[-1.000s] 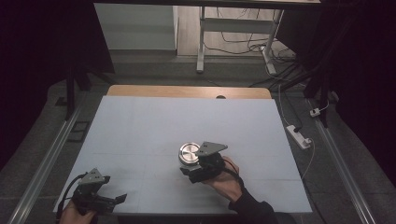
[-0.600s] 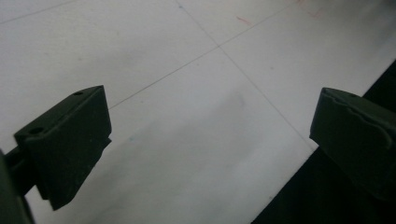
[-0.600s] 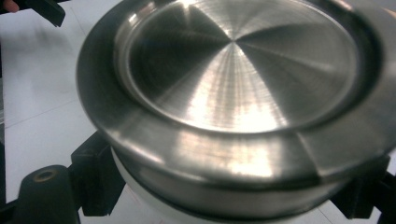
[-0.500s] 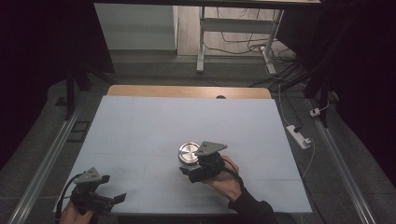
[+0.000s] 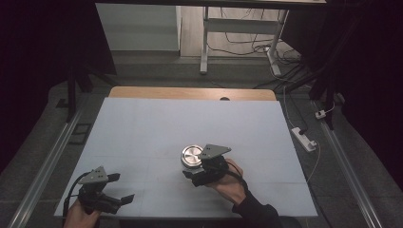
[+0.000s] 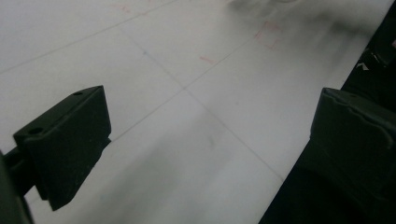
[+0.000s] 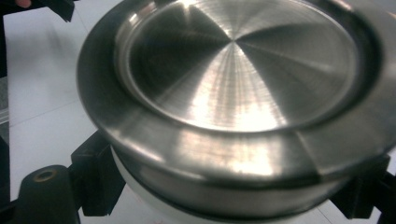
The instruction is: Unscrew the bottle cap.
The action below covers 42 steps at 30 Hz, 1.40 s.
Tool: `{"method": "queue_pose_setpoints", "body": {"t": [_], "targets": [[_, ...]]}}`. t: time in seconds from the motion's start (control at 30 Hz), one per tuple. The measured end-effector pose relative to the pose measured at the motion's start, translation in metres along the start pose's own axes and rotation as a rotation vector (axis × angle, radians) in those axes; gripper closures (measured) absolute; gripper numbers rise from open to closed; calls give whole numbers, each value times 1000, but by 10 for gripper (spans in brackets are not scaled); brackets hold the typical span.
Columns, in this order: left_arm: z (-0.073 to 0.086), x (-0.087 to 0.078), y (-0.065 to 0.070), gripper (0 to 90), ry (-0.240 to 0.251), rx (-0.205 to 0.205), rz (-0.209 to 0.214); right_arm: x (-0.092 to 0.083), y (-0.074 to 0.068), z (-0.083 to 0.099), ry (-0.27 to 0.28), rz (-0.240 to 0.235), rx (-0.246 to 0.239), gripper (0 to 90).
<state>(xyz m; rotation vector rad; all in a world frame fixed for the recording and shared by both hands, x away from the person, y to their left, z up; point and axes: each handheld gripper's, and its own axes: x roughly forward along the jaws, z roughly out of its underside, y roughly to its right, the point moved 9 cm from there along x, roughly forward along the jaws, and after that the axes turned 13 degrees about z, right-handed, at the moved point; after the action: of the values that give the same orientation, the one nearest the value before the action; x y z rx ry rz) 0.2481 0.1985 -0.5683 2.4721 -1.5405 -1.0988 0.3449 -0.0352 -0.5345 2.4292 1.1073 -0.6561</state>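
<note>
Right gripper view has the round metal tin (image 7: 238, 98) close up: a squat, circular container of brushed steel, its lid facing up, with fine turned rings fanning from the centre, a raised rim around a shallow recessed disc, and a pale band under the lid's edge. It stands upright, its axis vertical, so no side reads as a long one. No label or writing can be made out on it. The right tongs (image 5: 194, 167) are closed on the tin's sides, black jaws hugging it low on either flank. From the high view the tin (image 5: 192, 155) sits a little right of the middle of the pale, matt surface (image 5: 157, 128), towards the person's edge. Faint grid lines and small red marks cross that sheet. The left tongs (image 5: 121, 188) hover at the near left corner, well apart from the tin, spread wide with nothing between them, having just been opening.
</note>
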Motion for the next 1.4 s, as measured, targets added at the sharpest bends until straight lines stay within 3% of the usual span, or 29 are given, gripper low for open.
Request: {"method": "queue_pose_setpoints", "body": {"t": [0.2, 0.53, 0.87, 1.13, 1.27, 1.4], "targets": [[-16, 10, 6, 0, 34, 64, 37, 0, 0, 0, -2, -2, 1, 148], [-41, 29, 12, 0, 11, 127, 56, -1, -2, -1, 2, -9, -9, 148], [-70, 48, 16, 1, -17, 161, 89, -2, -1, -1, 8, -10, 1, 148], [-91, 55, 15, 1, -35, 203, 116, -2, 0, -2, 15, -12, -5, 148], [-103, 57, 18, 0, -47, 256, 124, -2, 0, -2, 18, -14, -8, 148], [-117, 60, 21, 0, -47, 286, 160, -3, 0, -2, 22, -17, -11, 149]]}}
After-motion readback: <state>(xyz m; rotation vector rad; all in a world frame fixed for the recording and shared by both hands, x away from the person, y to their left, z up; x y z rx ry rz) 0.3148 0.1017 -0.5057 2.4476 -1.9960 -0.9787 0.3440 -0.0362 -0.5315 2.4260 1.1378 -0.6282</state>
